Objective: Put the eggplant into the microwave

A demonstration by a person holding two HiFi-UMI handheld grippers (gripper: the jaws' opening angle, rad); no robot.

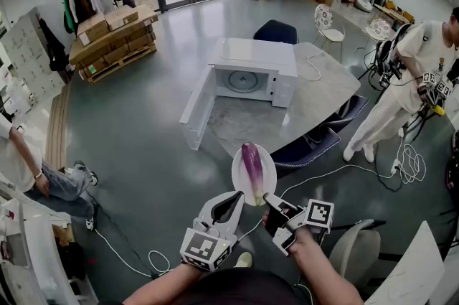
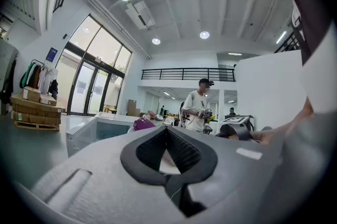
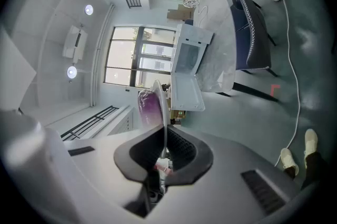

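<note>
Well short of the table (image 1: 326, 92), the right gripper (image 1: 270, 200) clamps the near rim of a white plate (image 1: 237, 166) held in the air. The purple eggplant (image 1: 252, 169) lies lengthwise on that plate. The left gripper (image 1: 239, 196) has its jaws together around nothing, tips just beside the plate's rim. On the table stands the microwave (image 1: 252, 69), its door swung open.
</note>
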